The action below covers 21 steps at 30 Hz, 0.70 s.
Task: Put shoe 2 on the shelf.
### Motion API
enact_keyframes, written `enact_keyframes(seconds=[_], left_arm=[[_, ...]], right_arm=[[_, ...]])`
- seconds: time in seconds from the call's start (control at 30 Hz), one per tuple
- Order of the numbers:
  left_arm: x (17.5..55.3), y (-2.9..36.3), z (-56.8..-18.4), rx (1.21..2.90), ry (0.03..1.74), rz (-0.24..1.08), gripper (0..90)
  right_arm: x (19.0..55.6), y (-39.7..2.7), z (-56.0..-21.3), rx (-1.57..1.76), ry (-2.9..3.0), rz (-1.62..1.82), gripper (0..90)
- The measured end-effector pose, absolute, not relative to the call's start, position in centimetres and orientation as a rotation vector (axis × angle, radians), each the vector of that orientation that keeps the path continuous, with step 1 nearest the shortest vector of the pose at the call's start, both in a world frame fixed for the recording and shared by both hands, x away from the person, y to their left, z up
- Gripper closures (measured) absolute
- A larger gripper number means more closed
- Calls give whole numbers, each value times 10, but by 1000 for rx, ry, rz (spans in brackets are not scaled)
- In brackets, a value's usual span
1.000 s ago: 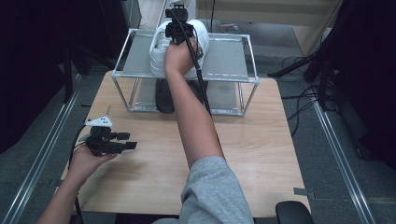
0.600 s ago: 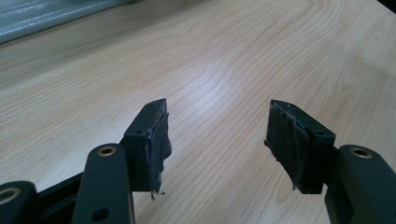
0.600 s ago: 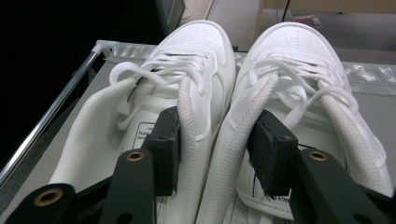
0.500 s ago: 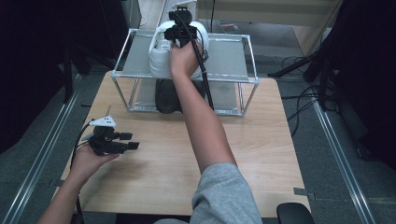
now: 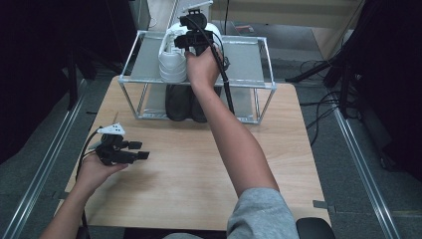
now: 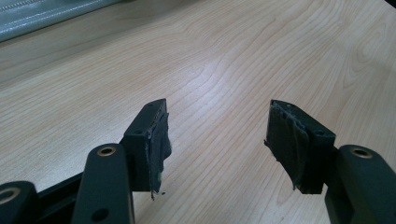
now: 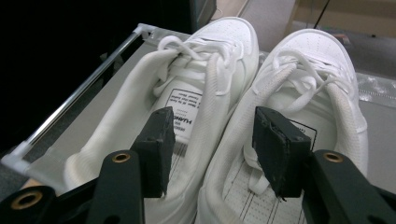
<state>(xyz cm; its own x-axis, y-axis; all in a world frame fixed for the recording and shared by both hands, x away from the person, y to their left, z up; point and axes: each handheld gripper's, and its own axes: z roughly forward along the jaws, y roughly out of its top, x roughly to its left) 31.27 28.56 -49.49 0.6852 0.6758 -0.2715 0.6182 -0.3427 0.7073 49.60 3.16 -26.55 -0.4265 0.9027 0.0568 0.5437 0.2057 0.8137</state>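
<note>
A light wooden table (image 5: 199, 174) fills the middle of the high view, and at its far edge stands a two-tier metal-framed rack with grey shelves (image 5: 244, 55). On the rack's top shelf, toward its left end, sits a pair of white lace-up sneakers (image 7: 261, 93), side by side and touching along their inner walls, toes pointing away from the person. Each shoe has a perforated toe cap, white laces tied over the tongue, a padded mesh collar and a white printed insole; the left shoe's tongue carries a black-lettered label. On the lower shelf, under them, stands a pair of dark shoes (image 5: 186, 102).

The right gripper (image 7: 210, 140) hangs just above the sneakers' heel openings. Its jaws have just been opening and now stand spread, one over each shoe, with the adjoining collars below the gap; the pads press on nothing.

The left gripper (image 6: 217, 140) rests low over bare wood at the table's near left, jaws spread wide and empty.
</note>
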Motion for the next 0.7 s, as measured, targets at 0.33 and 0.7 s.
enact_keyframes(seconds=[0.33, 0.7], left_arm=[[313, 283, -496, 2063, 993, 78, 393], [313, 283, -496, 2072, 992, 75, 392]], right_arm=[[475, 18, -265, 1231, 2149, 1222, 500], [454, -10, -265, 1142, 2181, 1340, 441]])
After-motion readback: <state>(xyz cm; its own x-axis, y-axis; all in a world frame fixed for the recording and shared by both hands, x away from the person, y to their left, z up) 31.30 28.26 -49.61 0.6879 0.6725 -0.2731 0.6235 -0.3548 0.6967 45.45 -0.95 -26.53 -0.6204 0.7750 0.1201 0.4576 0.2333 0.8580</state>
